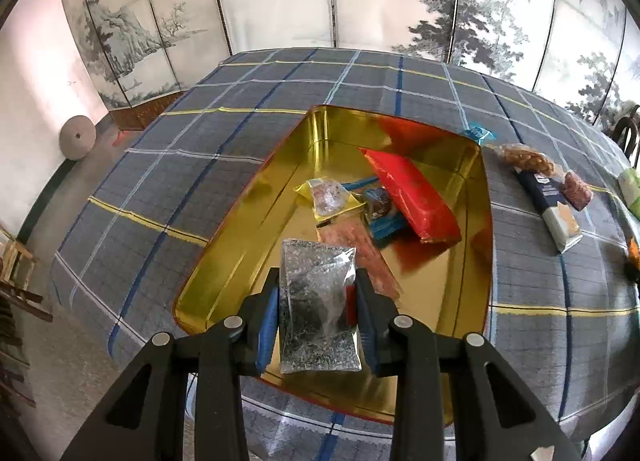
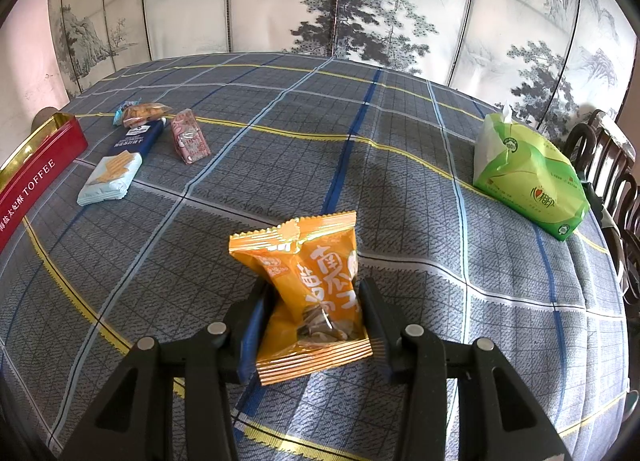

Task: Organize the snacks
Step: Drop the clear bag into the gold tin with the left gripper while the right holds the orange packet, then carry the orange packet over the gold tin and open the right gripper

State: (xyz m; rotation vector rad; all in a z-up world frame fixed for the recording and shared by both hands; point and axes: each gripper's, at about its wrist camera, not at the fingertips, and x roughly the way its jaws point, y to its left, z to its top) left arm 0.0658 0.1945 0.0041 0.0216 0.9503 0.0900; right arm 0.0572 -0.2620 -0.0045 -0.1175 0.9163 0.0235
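A: Your left tool (image 1: 316, 293) is clamped on the clear packet (image 1: 318, 301) of dark bits, hanging above the near end of the gold tin (image 1: 248, 221). Let go too early and it may land on the rim and slide onto the counter (image 1: 160, 181).

B: And your right tool (image 2: 312, 313)?

A: It pinches the orange snack bag (image 2: 308, 281) low above the counter, well apart from the tin. The puffy bag could squirm out as you carry it across, or you could knock the blue-and-white packet (image 2: 116, 173) lying between.

Plaid-clothed table (image 2: 280, 133) bearing gold tin (image 1: 248, 229), tissue pack (image 2: 528, 173), cracker packet (image 2: 110, 177).
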